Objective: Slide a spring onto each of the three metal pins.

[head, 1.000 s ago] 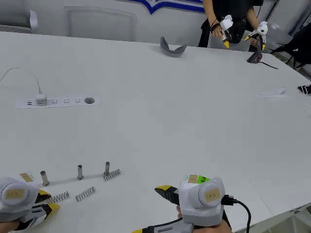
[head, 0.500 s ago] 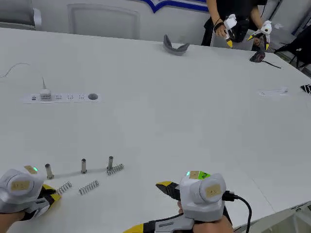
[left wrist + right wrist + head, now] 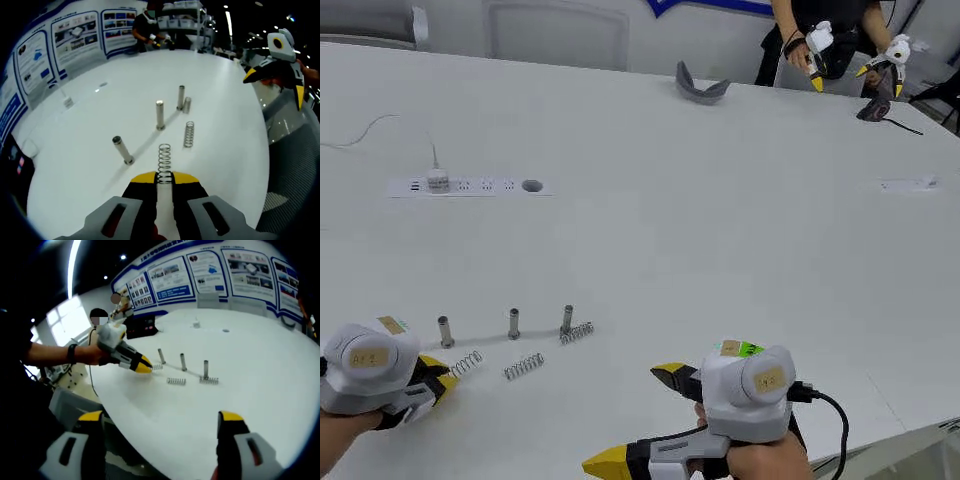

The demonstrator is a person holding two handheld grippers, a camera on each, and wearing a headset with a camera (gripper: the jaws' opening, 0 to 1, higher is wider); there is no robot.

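Three upright metal pins (image 3: 446, 331) (image 3: 514, 323) (image 3: 567, 319) stand in a row on the white table. One spring (image 3: 577, 333) lies beside the rightmost pin, and another spring (image 3: 524, 367) lies in front of the row. My left gripper (image 3: 163, 178) is shut on the near end of a third spring (image 3: 164, 157), which points at the pins (image 3: 160, 115) and lies low over the table. In the head view this gripper (image 3: 442, 378) is at the lower left. My right gripper (image 3: 638, 420) hovers wide open, right of the springs, holding nothing (image 3: 159, 416).
A white power strip (image 3: 470, 186) with a cable lies further back on the left. A grey curved object (image 3: 702, 88) sits at the far side. A person with two grippers (image 3: 817, 45) stands at the far right. The table's front edge runs close to my right gripper.
The camera has shifted. My left gripper's jaws have shut on the end of the nearest spring. The right gripper has stayed open in about the same place.
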